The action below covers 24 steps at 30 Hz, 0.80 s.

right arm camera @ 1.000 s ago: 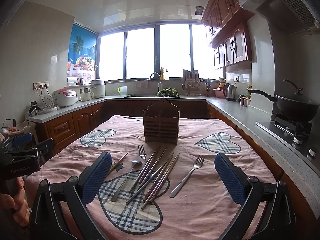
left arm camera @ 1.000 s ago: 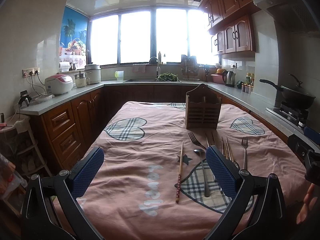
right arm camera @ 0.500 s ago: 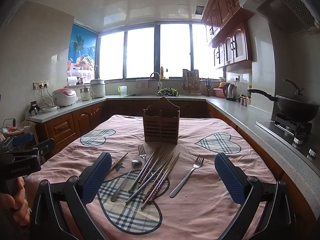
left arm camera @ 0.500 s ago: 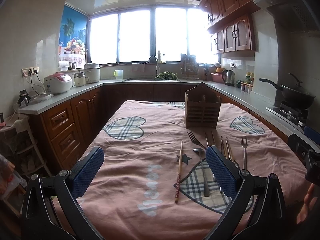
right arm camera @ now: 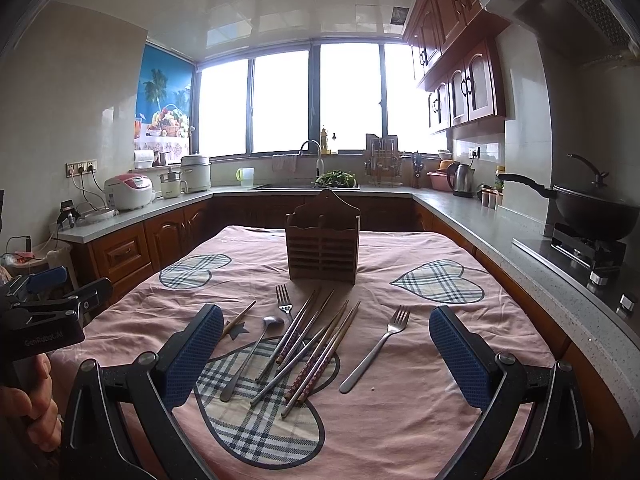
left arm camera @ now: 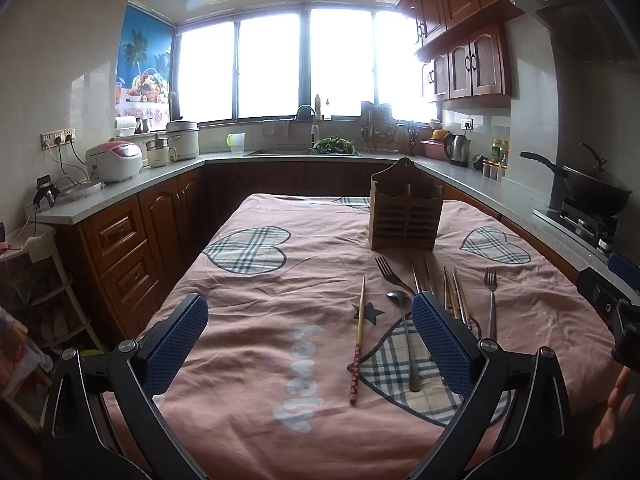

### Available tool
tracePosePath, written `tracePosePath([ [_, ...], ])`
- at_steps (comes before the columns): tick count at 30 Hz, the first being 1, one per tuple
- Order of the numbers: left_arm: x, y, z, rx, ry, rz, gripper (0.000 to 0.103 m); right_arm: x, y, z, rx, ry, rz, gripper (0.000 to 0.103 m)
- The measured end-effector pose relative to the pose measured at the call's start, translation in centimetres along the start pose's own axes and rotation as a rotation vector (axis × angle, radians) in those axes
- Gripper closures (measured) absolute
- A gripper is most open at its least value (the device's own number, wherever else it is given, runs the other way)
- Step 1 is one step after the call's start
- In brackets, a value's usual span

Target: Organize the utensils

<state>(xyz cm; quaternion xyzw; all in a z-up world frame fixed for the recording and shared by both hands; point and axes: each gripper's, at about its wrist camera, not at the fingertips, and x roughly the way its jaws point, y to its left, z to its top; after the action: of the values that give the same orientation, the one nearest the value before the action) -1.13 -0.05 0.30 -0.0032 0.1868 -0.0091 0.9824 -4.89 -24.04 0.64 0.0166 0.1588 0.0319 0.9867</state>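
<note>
Two grippers are hovering over the surface (left arm camera: pixel 256 360), nothing in either. Left wrist view: left gripper (left arm camera: pixel 310 342) is sitting with jaws spread wide and empty, blue pads (left arm camera: pixel 440 344) clear of everything. One lone chopstick (left arm camera: pixel 358 340) is lying on the pink cloth between the pads, running front to back, apart from the rest. Just right of it the spoon (left arm camera: pixel 405 336) is resting with its bowl toward the wooden utensil holder (left arm camera: pixel 406 210), handle on the plaid heart patch. A fork (left arm camera: pixel 390 274) is lying beyond the spoon, tines toward the holder; a second fork (left arm camera: pixel 491 300) is lying further right, apart from the pile. More chopsticks are showing behind the right pad, partly hidden. Holder is standing upright mid-surface, beyond all the utensils. Right gripper's body is peeking in at the right edge. Right wrist view: right gripper (right arm camera: pixel 326 350) is also hanging with jaws released, wide, holding nothing. Between its pads the chopstick bundle (right arm camera: pixel 316 346) is lying fanned and crossed, metal and wooden ones overlapping, over the plaid heart. Spoon (right arm camera: pixel 252 356) is lying just left of the bundle, fork (right arm camera: pixel 285 300) touching the bundle's far end, other fork (right arm camera: pixel 378 346) lying alone to the right. Holder (right arm camera: pixel 322 240) is standing just beyond the pile. Left gripper and the hand (right arm camera: pixel 30 404) holding it are showing at the left edge.
</note>
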Motion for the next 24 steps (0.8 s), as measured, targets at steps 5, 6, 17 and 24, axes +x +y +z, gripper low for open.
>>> tracePosePath([
  [5, 1.7, 0.5, 0.0, -0.019, 0.056, -0.031, 0.0, 1.1, -0.4, 0.0, 0.022, 0.027, 0.025, 0.0],
  [6, 2.2, 0.6, 0.0, -0.025, 0.074, -0.041, 0.0, 1.4, -0.6, 0.1, 0.028, 0.035, 0.025, 0.0],
  [17, 10.1, 0.7, 0.4, -0.052, 0.288, -0.134, 0.0, 6.6, -2.2, 0.7, 0.094, 0.166, 0.073, 0.002],
  [24, 14.0, -1.0, 0.8, -0.007, 0.365, -0.176, 0.004, 10.8, -3.6, 0.8, 0.14, 0.257, 0.083, 0.03],
])
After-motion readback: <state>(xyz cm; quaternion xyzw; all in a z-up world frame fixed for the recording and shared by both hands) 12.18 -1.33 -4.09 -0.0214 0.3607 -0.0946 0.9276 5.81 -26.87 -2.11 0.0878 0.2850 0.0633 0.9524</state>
